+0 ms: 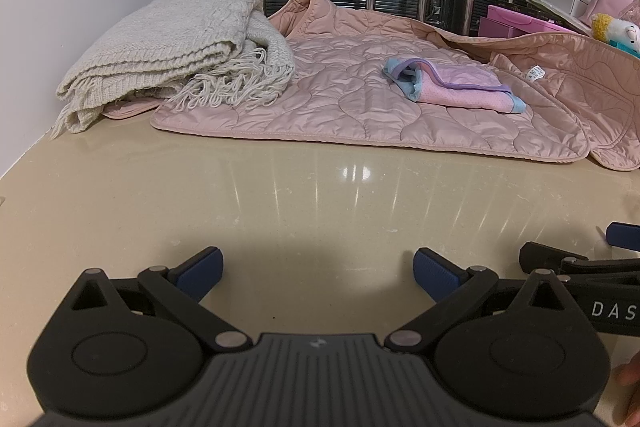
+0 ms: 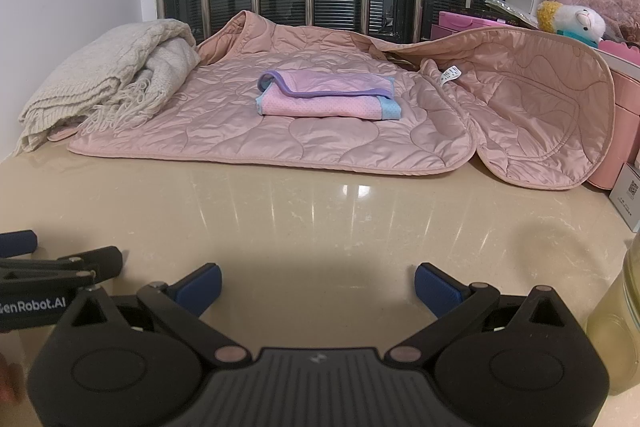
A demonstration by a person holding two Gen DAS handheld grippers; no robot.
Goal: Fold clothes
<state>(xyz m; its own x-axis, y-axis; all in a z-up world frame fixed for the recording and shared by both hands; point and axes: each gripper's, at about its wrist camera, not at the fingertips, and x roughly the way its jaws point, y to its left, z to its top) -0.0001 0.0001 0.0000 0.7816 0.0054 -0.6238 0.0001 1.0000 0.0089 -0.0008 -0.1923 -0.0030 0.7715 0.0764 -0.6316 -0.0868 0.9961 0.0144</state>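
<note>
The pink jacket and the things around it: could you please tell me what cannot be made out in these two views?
- Jacket: its left edge is hidden under the knit blanket in both views.
- Jacket's label: print too small to read in either view.
- Folded cloth: folded, so its type is unclear.
- Jar: cut off by the right wrist view's edge.
- Right gripper: in the left wrist view, only its side shows at the right edge.

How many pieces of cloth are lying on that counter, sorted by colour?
Cream: 1, the knitted fringed blanket
Peach-pink: 1, the quilted jacket
Pink with blue and purple trim: 1, the small folded garment
Total: 3
</note>
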